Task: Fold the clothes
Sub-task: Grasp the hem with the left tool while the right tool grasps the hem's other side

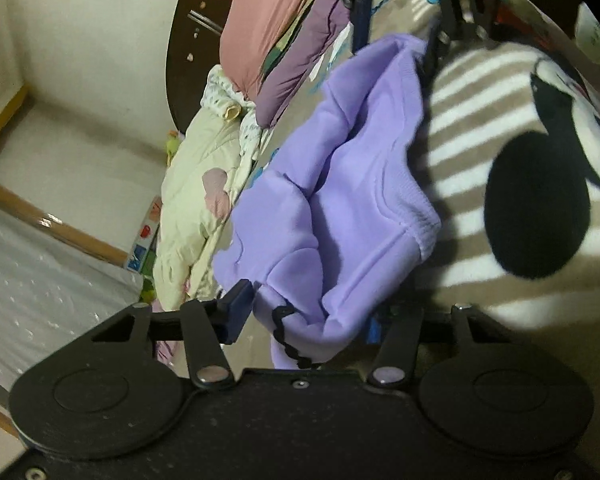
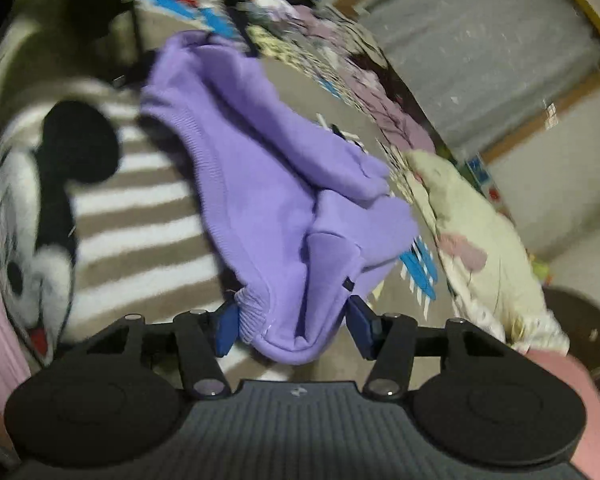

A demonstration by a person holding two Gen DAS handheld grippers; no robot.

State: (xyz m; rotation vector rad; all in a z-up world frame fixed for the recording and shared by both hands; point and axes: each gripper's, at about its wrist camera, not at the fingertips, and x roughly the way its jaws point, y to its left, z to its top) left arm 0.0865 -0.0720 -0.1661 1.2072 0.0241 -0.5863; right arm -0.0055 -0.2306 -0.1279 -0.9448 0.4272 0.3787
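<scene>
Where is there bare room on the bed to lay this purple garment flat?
The striped Mickey blanket beside the purple garment looks free, as does the tan sheet strip between it and the cream quilt. Crowded: the pillows and clothes pile beyond.

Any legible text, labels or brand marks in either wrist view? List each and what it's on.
None can be read.
Bedsheet: dark printed lettering near the top of the left wrist view, cut off and too blurred to read.
Colourful packaging by the wall: picture panels only, any text too small.
Purple garment: small dark tag, no letters can be made out.
Striped blanket: cartoon mouse picture, no words.
</scene>
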